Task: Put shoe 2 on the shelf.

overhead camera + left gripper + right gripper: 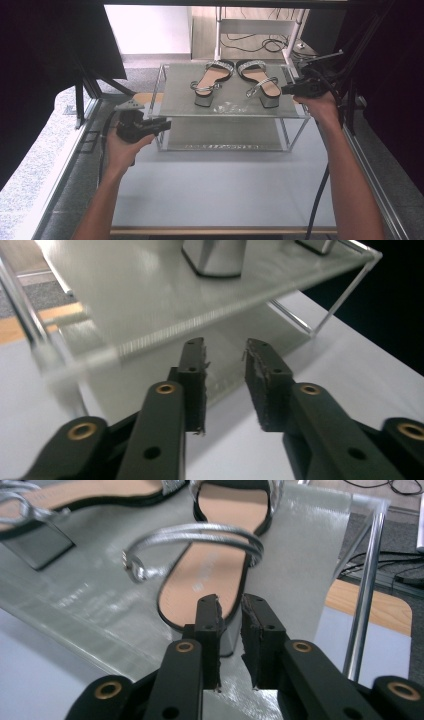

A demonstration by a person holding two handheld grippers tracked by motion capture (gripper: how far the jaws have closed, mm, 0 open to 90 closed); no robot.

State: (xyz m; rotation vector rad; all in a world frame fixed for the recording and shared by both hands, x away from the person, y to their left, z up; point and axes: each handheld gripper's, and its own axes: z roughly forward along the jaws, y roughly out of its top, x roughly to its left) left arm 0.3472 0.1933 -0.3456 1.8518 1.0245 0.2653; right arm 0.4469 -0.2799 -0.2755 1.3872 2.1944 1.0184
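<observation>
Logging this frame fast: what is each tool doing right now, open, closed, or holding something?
Left tool: jaws narrowly apart, nothing between them, in front of the glass shelf.
Right tool: jaws narrowly apart, holding nothing, pointing at the heel of the right sandal.

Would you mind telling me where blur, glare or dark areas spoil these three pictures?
High view: both sides are black, and the floor beyond the shelf is washed out. Left gripper view: the shelf edge is smeared by motion blur, while the left tongs look sharp. Right gripper view: glare streaks the shelf top, and the near sandal is slightly soft.
</observation>
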